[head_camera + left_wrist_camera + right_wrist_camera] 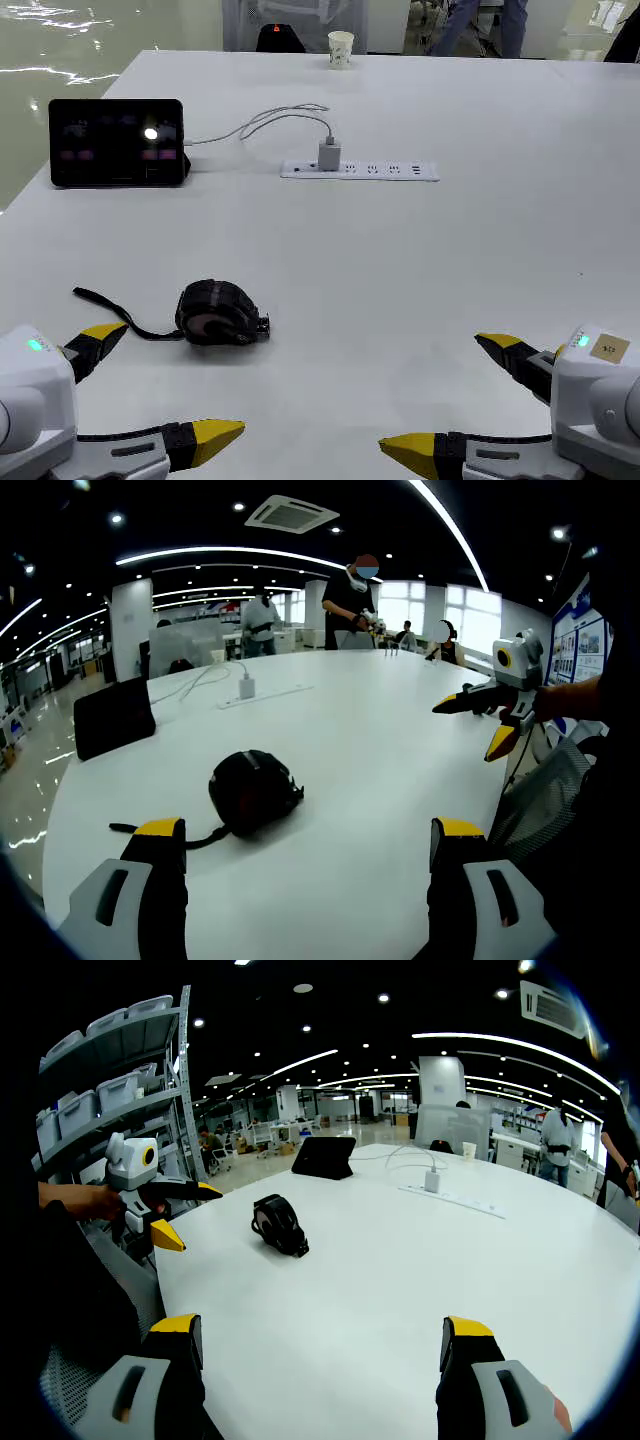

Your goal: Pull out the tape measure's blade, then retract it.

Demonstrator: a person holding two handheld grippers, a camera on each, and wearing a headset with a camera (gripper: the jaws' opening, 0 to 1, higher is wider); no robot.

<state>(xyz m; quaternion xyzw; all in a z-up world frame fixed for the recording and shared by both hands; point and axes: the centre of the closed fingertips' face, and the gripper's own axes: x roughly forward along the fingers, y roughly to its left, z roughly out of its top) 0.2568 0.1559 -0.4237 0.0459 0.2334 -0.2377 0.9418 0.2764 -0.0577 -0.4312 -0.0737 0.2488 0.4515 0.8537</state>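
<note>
With your left tongs (pixel 180 378) and right tongs (pixel 431 391) both released, first grasp the untouched round black tape measure (pixel 218 313) beside the left.

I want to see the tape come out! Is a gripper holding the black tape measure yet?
No, the round black tape measure lies alone on the white table, apart from the left gripper and its open jaws.

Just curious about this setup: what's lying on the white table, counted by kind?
Black round tape measure: 1
Black flat tablet: 1
White plastic power strip: 1
White charger plug with cable: 1
White paper cup: 1
Total: 5
</note>
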